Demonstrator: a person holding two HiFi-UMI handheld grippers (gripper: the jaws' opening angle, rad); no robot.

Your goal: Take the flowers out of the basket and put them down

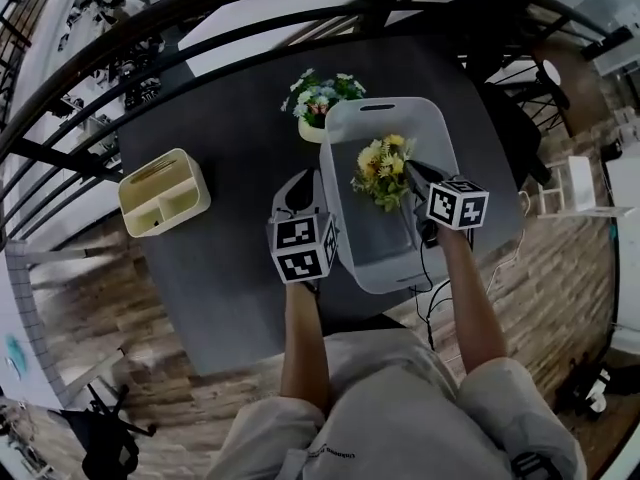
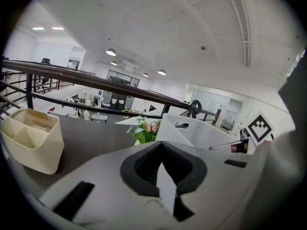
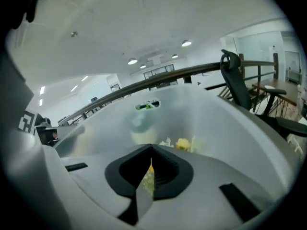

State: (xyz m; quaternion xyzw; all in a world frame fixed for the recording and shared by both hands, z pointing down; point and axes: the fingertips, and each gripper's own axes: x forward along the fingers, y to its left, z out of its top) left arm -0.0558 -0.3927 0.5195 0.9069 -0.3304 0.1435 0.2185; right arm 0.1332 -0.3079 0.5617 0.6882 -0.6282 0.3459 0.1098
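Head view showed right tongs (image 1: 411, 166) pinching flowers (image 1: 384, 169) in the basket (image 1: 441, 120); left tongs (image 1: 299, 181), at nine o'clock, were pressed together

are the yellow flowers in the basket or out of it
In. The head view shows the yellow flowers inside the walls of the white basket, with the right gripper at their stems.

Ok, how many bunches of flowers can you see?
2. A yellow bunch lies inside the grey basket; a white and blue bunch stands in a pot on the table beyond its far left corner. None looks hidden.
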